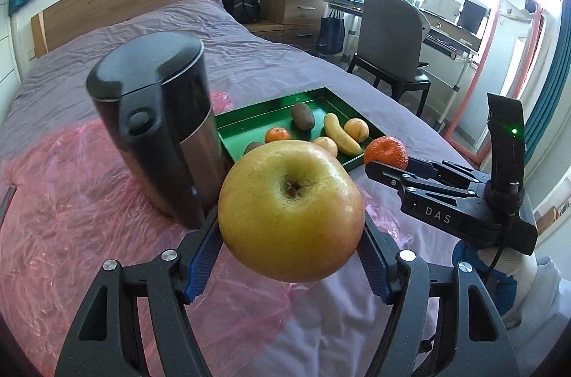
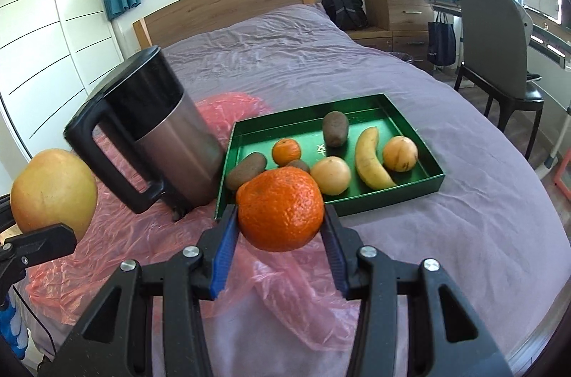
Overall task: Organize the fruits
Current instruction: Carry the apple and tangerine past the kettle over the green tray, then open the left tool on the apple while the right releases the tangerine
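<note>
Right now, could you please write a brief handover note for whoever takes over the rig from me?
Left hand-held gripper: shut on the yellow apple, held above the pink plastic sheet.
Right hand-held gripper: shut on the large mandarin, just short of the green tray.
In the tray: a banana, a small mandarin, three kiwis and two pale round fruits.
The kettle stands left of the tray.
Left: place the apple and the large mandarin in the tray.
</note>
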### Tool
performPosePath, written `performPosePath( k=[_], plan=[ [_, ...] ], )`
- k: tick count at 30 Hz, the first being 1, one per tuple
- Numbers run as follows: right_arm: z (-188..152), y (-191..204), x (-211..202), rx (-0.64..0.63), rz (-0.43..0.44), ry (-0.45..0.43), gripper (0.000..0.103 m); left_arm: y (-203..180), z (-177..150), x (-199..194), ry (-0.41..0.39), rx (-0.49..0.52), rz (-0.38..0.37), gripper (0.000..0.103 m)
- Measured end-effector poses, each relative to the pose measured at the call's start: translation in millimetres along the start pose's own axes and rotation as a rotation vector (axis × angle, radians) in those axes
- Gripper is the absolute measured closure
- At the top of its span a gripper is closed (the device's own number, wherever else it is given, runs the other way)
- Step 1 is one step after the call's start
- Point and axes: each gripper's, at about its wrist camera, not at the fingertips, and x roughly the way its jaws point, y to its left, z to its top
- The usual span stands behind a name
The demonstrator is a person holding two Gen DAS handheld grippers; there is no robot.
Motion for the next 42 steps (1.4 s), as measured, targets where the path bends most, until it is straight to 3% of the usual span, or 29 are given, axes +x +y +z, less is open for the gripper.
performPosePath(
  k=[8, 21, 32, 42],
  plan=[
    [23, -41, 42, 0.004, -0.037, 0.003, 0.064, -18, 44, 64, 0.024, 0.033, 0.009, 0.037],
    [51, -78, 118, 0.0, -0.06, 0.023, 0.064, -13, 60, 166, 0.094, 0.014, 0.064, 0.037],
    [51, -76, 163, -0.019, -0.049, 0.053, 0.064, 3, 51, 204, 0.134, -0.006, 0.083, 0.037],
    [51, -69, 166, -0.073, -0.078, 0.061, 0.063, 6, 48, 210, 0.152, -0.013, 0.076, 0.037]
  ],
)
